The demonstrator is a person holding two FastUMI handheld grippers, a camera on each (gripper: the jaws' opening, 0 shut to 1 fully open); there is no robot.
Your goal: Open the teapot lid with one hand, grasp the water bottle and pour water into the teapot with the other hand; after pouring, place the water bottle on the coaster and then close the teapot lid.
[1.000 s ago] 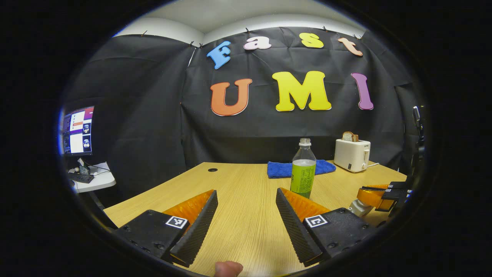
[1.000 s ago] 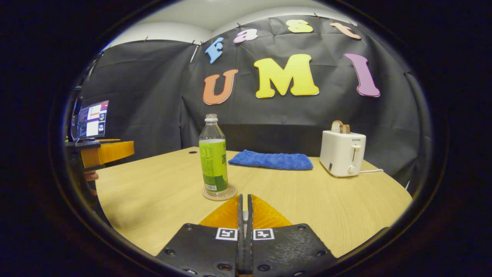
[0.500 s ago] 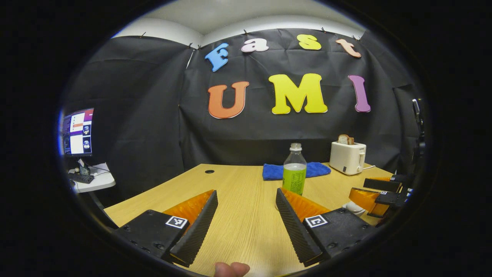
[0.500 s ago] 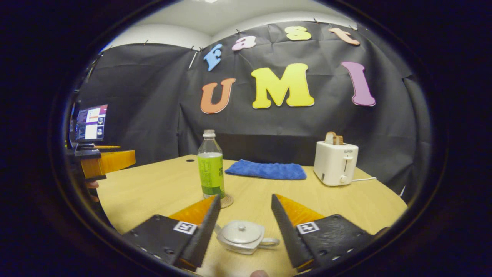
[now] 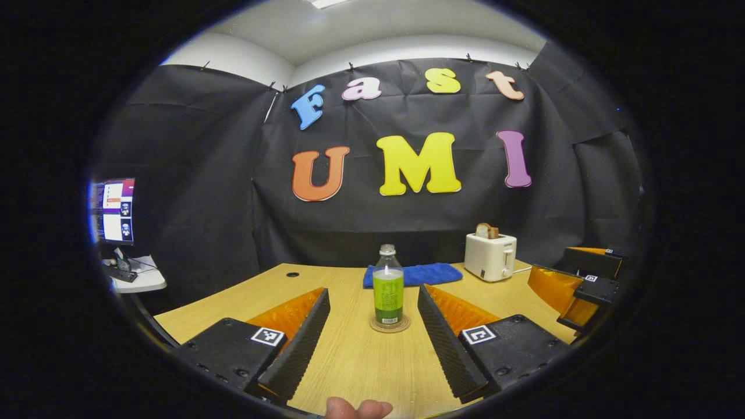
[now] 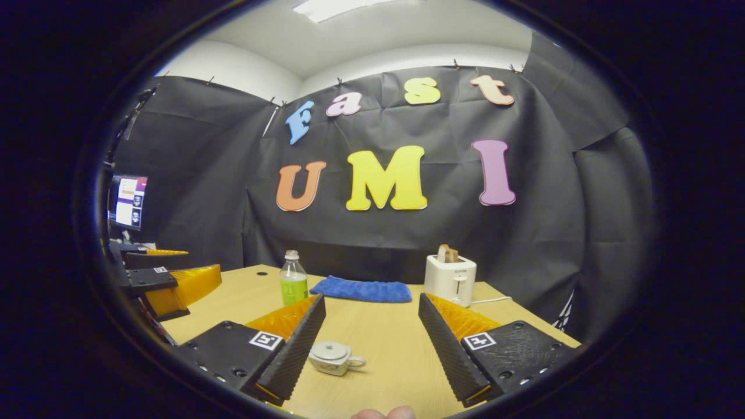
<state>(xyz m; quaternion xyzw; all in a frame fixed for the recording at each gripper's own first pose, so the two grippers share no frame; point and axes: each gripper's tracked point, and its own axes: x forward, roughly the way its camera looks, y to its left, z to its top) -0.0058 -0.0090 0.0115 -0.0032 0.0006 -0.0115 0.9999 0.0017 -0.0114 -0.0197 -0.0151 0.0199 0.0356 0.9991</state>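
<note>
Jaws stand apart on both the left gripper and right gripper, holding nothing. The water bottle sits on its coaster; the teapot (lid on) rests on the table. A careless swing could topple the bottle.

Your water bottle: green label, capless, upright on round coaster. Your teapot: small, pale, lid on, handle pointing right.

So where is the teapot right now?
In the right gripper view, the teapot sits on the table with its lid on, low between the open fingers, nearer the left one.
</note>
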